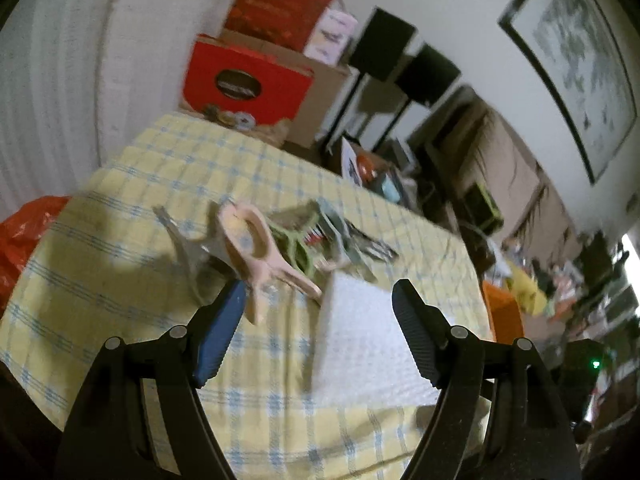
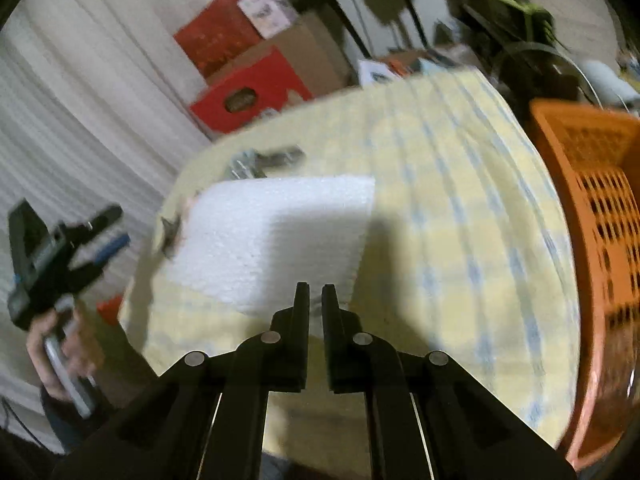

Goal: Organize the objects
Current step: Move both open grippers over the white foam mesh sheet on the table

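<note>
A pink clothes peg lies at the near edge of a blurred pile of pegs, green and grey ones among them, on a table under a yellow checked cloth. My left gripper is open, and the blue pad of its left finger is just below the pink peg. A white foam slab lies between the fingers on the cloth. My right gripper is shut on nothing, over the near edge of the foam slab. A hand holds the left gripper at far left.
An orange slotted basket stands by the table's right edge. Red boxes and cardboard cartons are stacked beyond the far end. An orange-red plastic bag sits left of the table. A framed picture hangs above clutter on the right.
</note>
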Motion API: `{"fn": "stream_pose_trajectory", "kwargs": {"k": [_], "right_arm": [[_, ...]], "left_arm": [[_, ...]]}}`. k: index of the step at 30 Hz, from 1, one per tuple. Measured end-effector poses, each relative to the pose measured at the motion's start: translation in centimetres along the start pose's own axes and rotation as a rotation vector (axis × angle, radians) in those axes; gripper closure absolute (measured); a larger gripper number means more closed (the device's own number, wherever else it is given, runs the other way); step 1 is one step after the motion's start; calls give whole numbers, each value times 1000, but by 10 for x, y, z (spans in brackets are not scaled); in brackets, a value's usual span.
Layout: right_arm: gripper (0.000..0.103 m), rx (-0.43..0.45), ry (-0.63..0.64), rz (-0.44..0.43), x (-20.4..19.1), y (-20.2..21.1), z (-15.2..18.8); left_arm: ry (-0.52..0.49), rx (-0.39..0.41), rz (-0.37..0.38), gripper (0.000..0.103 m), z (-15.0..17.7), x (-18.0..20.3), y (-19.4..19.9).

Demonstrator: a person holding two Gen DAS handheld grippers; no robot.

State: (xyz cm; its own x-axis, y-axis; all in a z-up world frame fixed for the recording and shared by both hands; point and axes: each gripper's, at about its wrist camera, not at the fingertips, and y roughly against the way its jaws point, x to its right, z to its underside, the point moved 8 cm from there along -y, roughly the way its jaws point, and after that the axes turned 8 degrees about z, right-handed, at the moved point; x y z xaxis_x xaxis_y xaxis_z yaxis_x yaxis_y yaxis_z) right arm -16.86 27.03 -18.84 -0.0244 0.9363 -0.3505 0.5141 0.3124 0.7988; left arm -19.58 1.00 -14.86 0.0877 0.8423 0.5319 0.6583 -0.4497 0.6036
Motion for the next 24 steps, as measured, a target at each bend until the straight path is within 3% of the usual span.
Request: {"fn": "stream_pose_trajectory", "kwargs": {"k": [5, 10, 16, 19, 21, 23, 24], "right_arm": [[98, -13, -75, 72, 40, 8, 15], [95, -1, -42, 157, 53, 13, 12], [94, 22, -48, 107, 62, 7, 14], [93, 50, -29, 83, 63, 6, 13], [90, 66, -25, 72, 63, 6, 12], [72, 89, -40, 68, 64, 8, 9], [69, 106, -47, 77, 66, 10, 7]], "left_arm": [[-69, -100, -38, 30, 23, 25, -25], [-124, -183, -47, 30, 44, 41, -42], [-137, -205, -94, 29, 58, 46, -53], [-141, -207, -112, 20, 62, 47, -62], [-153, -225, -116, 20, 67, 49, -69], [-163, -242, -109, 20, 73, 53, -76], [-164, -247, -111, 20, 76, 55, -78]]}}
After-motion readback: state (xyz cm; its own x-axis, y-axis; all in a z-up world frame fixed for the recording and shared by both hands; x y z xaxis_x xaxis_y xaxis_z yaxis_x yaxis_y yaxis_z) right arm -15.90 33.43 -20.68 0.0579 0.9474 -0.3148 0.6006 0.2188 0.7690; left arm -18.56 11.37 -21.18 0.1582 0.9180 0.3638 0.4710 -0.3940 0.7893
